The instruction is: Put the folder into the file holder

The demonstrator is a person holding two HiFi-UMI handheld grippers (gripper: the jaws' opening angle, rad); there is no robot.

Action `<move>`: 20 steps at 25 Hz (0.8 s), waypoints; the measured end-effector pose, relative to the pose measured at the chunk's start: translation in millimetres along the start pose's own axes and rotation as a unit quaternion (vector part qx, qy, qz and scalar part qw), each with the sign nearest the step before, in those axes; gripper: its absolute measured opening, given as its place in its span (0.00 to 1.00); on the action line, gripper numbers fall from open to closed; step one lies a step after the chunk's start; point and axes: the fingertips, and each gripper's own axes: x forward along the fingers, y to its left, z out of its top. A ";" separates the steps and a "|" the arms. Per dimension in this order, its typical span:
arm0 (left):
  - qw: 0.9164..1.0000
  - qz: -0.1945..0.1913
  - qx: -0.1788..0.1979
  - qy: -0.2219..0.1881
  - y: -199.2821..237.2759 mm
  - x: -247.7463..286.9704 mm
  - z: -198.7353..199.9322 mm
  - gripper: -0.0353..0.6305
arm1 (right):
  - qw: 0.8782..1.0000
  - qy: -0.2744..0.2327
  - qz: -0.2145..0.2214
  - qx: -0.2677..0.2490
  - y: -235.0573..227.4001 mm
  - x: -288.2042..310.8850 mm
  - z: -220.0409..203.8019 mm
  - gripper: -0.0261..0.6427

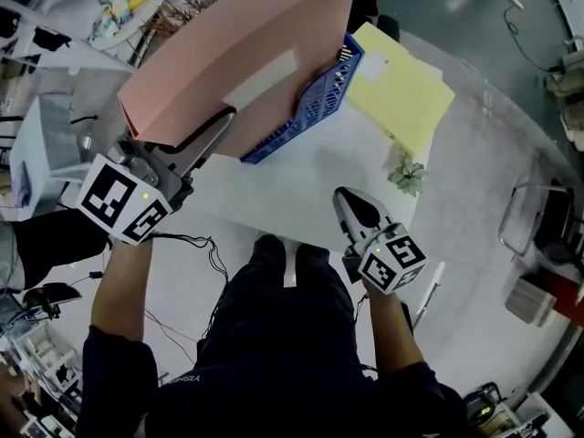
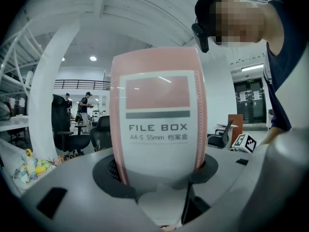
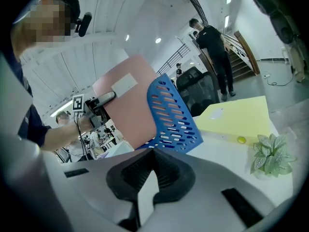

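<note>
Your left gripper (image 1: pixel 219 128) is clamped on the spine of the pink plastic file-box folder (image 1: pixel 246 53). Its far end sits tilted inside the blue perforated file holder (image 1: pixel 315 108) on the white surface (image 1: pixel 301 182). What's left is to seat it and let go. Your right gripper (image 1: pixel 351 203) hangs closed and empty.

Inspection of legible markings. I find one readable item: the spine label (image 2: pixel 158 111) of the pink folder (image 2: pixel 157 62), at 12 o'clock from the left tool (image 2: pixel 159 172), reads "FILE BOX". Below that is "A4-S 55mm" and three Chinese characters. The left cube (image 1: pixel 119 203) and the right cube (image 1: pixel 392 265), behind the right tool (image 1: pixel 349 199), bear black-and-white square markers without letters. The white patch (image 1: pixel 260 80) on the folder's broad face shows no legible print.
</note>
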 end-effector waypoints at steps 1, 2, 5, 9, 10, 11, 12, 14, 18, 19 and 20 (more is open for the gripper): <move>1.000 -0.001 0.001 0.001 0.4 2.9 0.3 0.47 | 1.000 0.001 0.000 0.001 -1.8 0.8 -0.3 0.05; 1.000 -0.002 0.002 0.002 0.5 5.6 0.5 0.47 | 1.000 0.001 0.000 0.002 -3.3 1.4 -0.5 0.05; 1.000 -0.004 0.001 0.007 -0.8 11.7 -0.5 0.47 | 1.000 0.002 0.000 0.005 -6.2 2.6 -0.6 0.05; 1.000 -0.006 -0.004 0.015 -2.3 18.7 -6.3 0.47 | 1.000 0.004 0.001 0.007 -9.4 4.2 1.2 0.05; 1.000 -0.006 -0.007 0.016 -1.7 20.0 -8.4 0.47 | 1.000 0.004 0.001 0.007 -10.5 4.7 1.7 0.05; 1.000 -0.006 -0.010 0.017 -0.9 21.0 -10.8 0.47 | 1.000 0.005 0.001 0.007 -11.5 5.1 1.8 0.05; 1.000 -0.006 -0.014 0.018 -0.3 21.9 -13.5 0.47 | 1.000 0.006 0.001 0.007 -12.6 5.6 1.6 0.05; 1.000 -0.007 -0.019 0.019 0.2 23.6 -18.8 0.47 | 1.000 0.007 0.001 0.008 -14.4 6.4 0.4 0.05; 0.999 -0.005 -0.031 0.020 1.3 27.6 -29.8 0.47 | 1.000 0.011 0.000 0.009 -17.9 8.3 -2.7 0.05; 0.999 -0.005 -0.033 0.021 1.3 28.7 -32.6 0.47 | 1.000 0.012 0.000 0.009 -18.6 8.7 -3.1 0.05; 0.999 -0.004 -0.034 0.023 1.4 29.7 -35.2 0.47 | 1.000 0.013 0.000 0.010 -19.2 9.1 -3.5 0.05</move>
